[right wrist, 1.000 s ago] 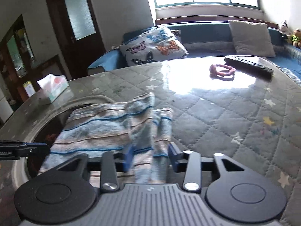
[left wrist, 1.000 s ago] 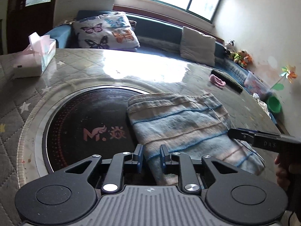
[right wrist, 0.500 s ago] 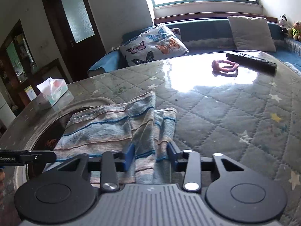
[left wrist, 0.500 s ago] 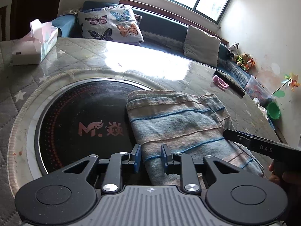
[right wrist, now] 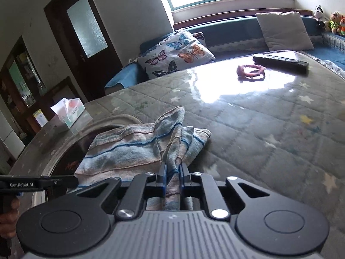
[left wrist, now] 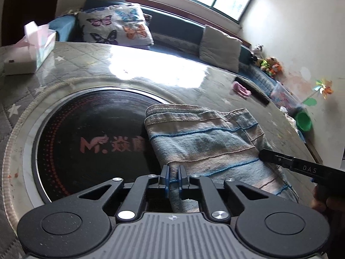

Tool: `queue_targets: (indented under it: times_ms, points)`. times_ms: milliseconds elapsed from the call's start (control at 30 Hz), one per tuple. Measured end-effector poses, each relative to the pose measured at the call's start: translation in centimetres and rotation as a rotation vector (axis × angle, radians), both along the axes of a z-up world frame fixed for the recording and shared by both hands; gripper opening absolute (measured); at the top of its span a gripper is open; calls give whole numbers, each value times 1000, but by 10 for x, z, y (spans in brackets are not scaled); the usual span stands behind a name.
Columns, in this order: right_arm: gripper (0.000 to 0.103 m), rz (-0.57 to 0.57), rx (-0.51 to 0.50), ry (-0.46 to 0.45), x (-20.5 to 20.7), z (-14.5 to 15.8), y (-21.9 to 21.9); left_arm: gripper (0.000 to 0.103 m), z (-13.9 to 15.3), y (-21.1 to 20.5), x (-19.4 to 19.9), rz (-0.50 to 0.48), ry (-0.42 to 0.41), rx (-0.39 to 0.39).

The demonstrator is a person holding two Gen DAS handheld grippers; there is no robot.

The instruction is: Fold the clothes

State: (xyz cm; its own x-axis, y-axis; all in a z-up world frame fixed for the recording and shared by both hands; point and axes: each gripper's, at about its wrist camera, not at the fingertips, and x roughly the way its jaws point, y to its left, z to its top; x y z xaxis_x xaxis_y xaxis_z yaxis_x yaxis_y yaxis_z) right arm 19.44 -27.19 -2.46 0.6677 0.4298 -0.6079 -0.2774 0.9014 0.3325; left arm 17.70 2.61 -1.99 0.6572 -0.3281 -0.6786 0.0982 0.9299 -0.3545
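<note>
Now we pinch near edge of blue-and-pink striped woven cloth [left wrist: 204,142], lying half over black round hotplate [left wrist: 90,142]: left gripper [left wrist: 173,176] and right gripper [right wrist: 172,172] closing on fabric. Partly folded; next fold pending.

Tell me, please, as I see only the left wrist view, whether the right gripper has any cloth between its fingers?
Observer: Yes, the right gripper is closing its fingers on a bunched ridge of the striped cloth.
Operator: Does that side lie flat?
Observer: No, it is rucked into several folds on the quilted table cover.
Operator: What is the pink lump farther off?
Observer: A hair tie, a closed loop, lying just in front of the remote.
</note>
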Motion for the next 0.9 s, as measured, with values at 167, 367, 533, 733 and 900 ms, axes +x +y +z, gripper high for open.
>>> queue_targets:
  times_ms: [167, 367, 533, 733, 900]
  points:
    - [10, -43, 14, 20, -25, 0, -21, 9, 0, -13, -10, -57, 4, -14]
    - [15, -62, 35, 34, -37, -4, -34, 14, 4, -23, -16, -59, -15, 24]
    - [27, -88, 41, 20, -35, -6, -34, 26, 3, -20, -13, -27, 0, 20]
    - [31, -89, 46, 26, -36, -13, -28, 26, -2, -21, -10, -21, 26, -18]
    - [17, -100, 59, 21, -38, -12, -29, 20, -5, -23, -8, -25, 32, -35]
